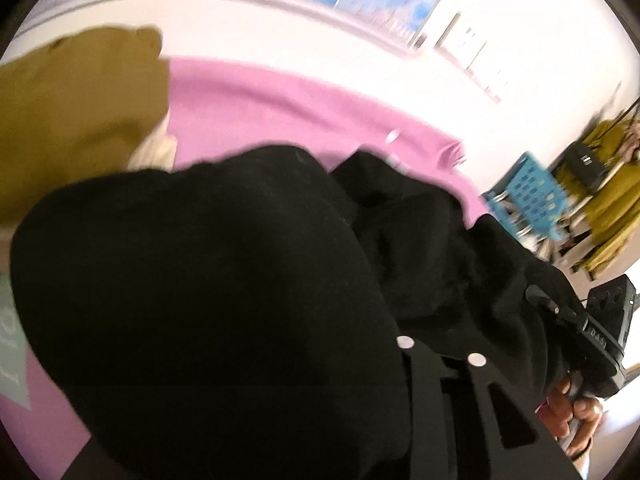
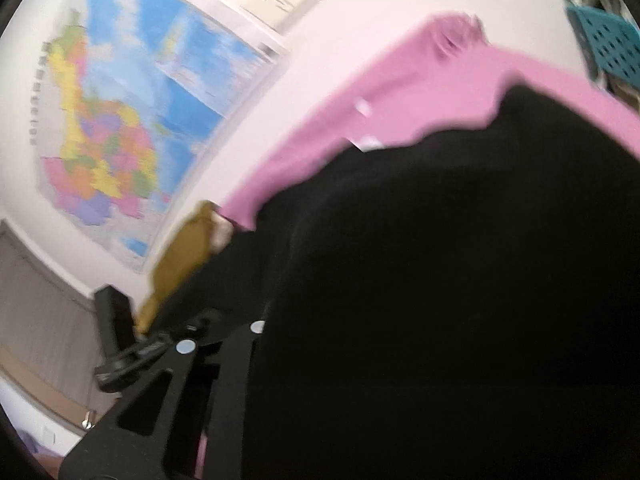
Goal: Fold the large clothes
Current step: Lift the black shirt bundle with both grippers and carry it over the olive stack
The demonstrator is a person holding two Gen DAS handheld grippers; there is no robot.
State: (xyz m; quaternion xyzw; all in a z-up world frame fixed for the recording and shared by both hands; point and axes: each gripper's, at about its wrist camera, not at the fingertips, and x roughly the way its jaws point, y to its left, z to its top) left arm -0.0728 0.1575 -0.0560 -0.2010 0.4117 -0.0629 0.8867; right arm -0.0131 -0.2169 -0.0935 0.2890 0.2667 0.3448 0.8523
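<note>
A large black garment (image 1: 224,280) fills most of both views and hangs in bunched folds over a pink cloth (image 1: 260,108) on a white surface. In the left wrist view my left gripper (image 1: 440,350) has its jaws close together, with black fabric gathered at the tips. Further right, a hand (image 1: 572,412) holds the right gripper's body beside the same garment. In the right wrist view my right gripper (image 2: 222,336) is shut on the black garment (image 2: 440,280), which drapes over its right finger. The pads themselves are hard to make out, black against black.
A mustard garment (image 1: 76,112) lies at the left on the pink cloth, with a pale item beside it. A blue perforated crate (image 1: 524,200) and yellow-green cloth (image 1: 612,200) stand at the right. A coloured map (image 2: 120,112) hangs on the wall behind.
</note>
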